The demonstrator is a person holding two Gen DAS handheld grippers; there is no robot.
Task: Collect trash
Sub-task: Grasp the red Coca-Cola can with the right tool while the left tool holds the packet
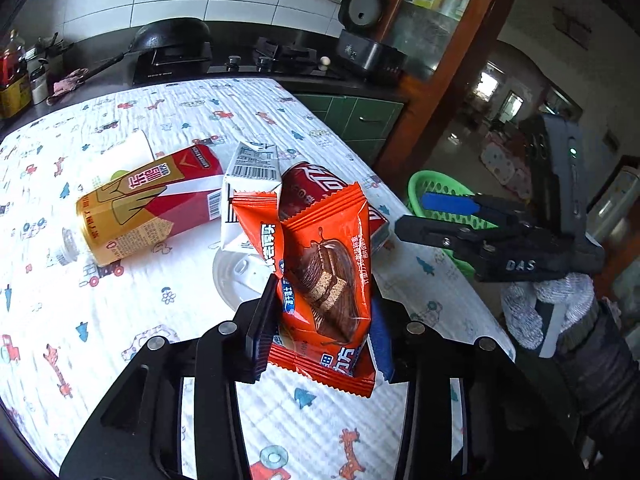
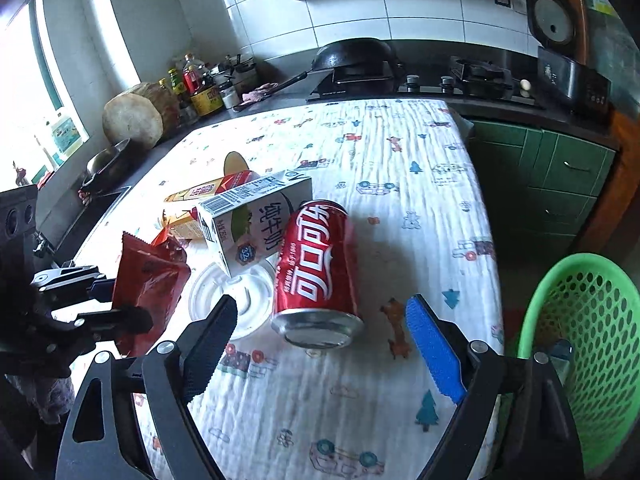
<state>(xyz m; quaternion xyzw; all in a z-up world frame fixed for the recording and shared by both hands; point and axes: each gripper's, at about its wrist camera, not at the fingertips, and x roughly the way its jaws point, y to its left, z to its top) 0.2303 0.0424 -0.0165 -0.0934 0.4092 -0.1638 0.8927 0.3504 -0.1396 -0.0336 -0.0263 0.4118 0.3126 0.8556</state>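
Note:
My left gripper [image 1: 324,300] is shut on an orange chocolate-snack wrapper [image 1: 328,256] and holds it above the cloth-covered table [image 1: 120,320]. The right wrist view shows the same wrapper [image 2: 148,268] at the left. My right gripper [image 2: 320,308] stands open, and a red cola can [image 2: 316,256] lies on its side just ahead of its fingers, untouched. Behind the can lie a white milk carton [image 2: 256,216], a clear plastic lid [image 2: 240,300] and a gold-and-red drink bottle [image 1: 148,204]. A green perforated basket [image 2: 592,340] sits off the table's right edge.
A paper cup [image 1: 136,148] lies behind the bottle. Beyond the table's far edge runs a dark counter with a wok [image 2: 352,56], a gas hob [image 2: 476,74], a rice cooker [image 2: 568,76] and several sauce bottles [image 2: 196,84]. Green cabinets [image 2: 560,176] stand at the right.

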